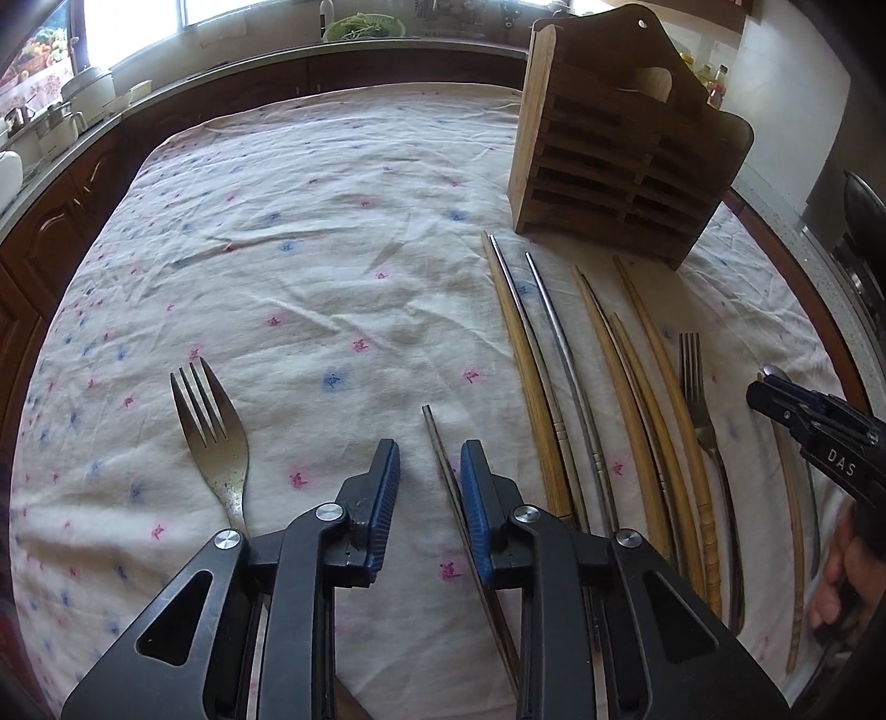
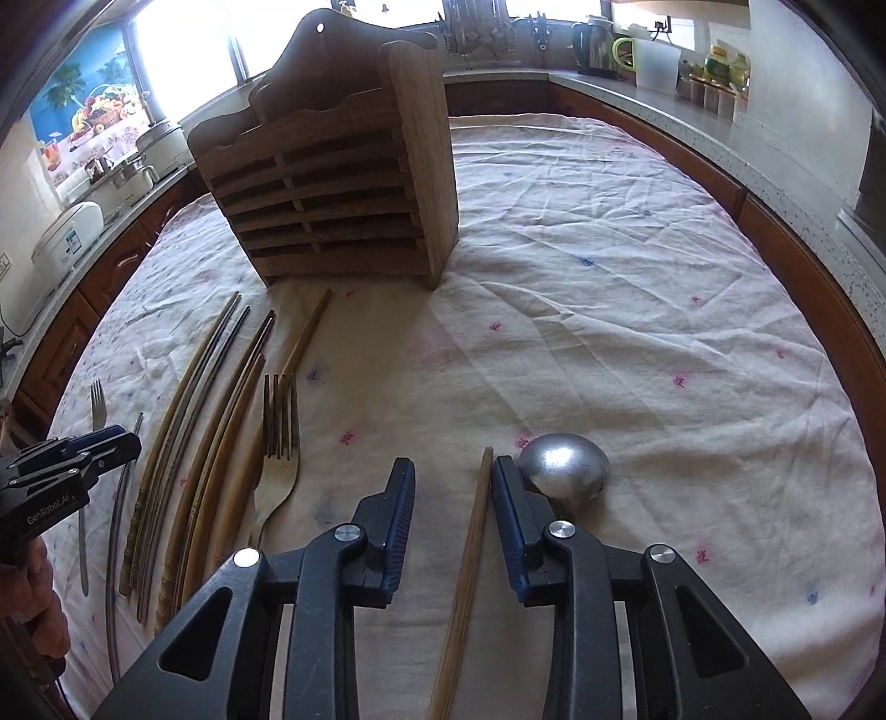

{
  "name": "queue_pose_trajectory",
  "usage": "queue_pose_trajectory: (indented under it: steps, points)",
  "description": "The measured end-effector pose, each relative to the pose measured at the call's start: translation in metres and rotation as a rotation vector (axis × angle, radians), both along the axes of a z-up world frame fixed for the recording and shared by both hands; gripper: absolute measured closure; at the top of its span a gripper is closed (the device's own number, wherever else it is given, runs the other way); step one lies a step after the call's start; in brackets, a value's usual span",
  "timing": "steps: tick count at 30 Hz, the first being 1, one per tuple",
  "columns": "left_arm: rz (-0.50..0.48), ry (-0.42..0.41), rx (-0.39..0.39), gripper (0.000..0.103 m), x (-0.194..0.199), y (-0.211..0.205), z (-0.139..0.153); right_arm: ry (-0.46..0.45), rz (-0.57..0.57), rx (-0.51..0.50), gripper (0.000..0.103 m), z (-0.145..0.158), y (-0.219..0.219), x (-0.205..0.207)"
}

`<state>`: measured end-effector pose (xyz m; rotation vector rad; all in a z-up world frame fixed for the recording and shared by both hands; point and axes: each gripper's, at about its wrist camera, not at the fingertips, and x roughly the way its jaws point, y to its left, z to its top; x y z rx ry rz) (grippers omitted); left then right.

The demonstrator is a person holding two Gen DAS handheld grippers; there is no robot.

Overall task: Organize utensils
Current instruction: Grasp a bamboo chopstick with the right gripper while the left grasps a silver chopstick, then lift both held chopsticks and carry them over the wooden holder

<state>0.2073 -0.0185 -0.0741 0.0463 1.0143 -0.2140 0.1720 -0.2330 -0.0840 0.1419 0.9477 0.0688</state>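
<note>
My left gripper point(image 1: 429, 448) hovers low over the flowered tablecloth point(image 1: 332, 249), jaws narrowly apart. A dark metal chopstick point(image 1: 437, 443) lies between them, close to the right pad, with a gap on the left. A steel fork point(image 1: 207, 426) lies to its left. My right gripper point(image 2: 451, 465) is also open, and a wooden chopstick point(image 2: 476, 526) lies between its jaws near the right pad. An upturned spoon point(image 2: 562, 465) rests just right of that finger. The slatted wooden utensil holder point(image 2: 332, 183) stands upright behind.
Several wooden and metal chopsticks point(image 1: 554, 360) and a second fork point(image 1: 698, 399) lie in a row between the two grippers. A kitchen counter rings the table, with pots, a rice cooker point(image 2: 66, 232), a kettle point(image 2: 595, 47) and jars. A hand shows at each view's edge.
</note>
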Motion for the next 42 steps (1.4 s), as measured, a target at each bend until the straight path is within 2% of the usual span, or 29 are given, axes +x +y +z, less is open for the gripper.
queue_pose_trajectory:
  steps: [1, 3, 6, 12, 18, 30, 36, 42]
  points:
    - [-0.008, 0.0, -0.004, 0.092, 0.0, 0.0, 0.0, -0.004, 0.003, -0.004, 0.08, 0.0, 0.001, 0.0]
    - [-0.017, -0.003, -0.007, 0.096, 0.0, 0.001, -0.001, -0.009, 0.006, -0.024, 0.094, -0.001, 0.002, 0.0]
    - [-0.028, -0.006, -0.002, 0.096, 0.0, 0.0, 0.0, -0.005, 0.007, -0.006, 0.097, -0.001, -0.003, 0.002]
    - [-0.048, -0.012, -0.022, 0.099, -0.009, -0.002, 0.007, -0.009, 0.014, 0.069, 0.098, 0.004, -0.006, -0.003]
    - [-0.056, -0.06, -0.064, 0.099, -0.024, 0.005, 0.032, -0.076, 0.03, 0.093, 0.098, 0.029, -0.003, -0.019]
    - [-0.072, -0.196, -0.158, 0.099, -0.065, 0.021, 0.096, -0.203, 0.052, 0.113, 0.098, 0.083, 0.001, -0.045]
    - [-0.069, -0.299, -0.199, 0.099, -0.085, 0.034, 0.136, -0.282, 0.066, 0.135, 0.099, 0.115, 0.001, -0.063]
    - [-0.063, -0.35, -0.225, 0.099, -0.093, 0.041, 0.154, -0.359, 0.071, 0.143, 0.099, 0.145, 0.001, -0.073]
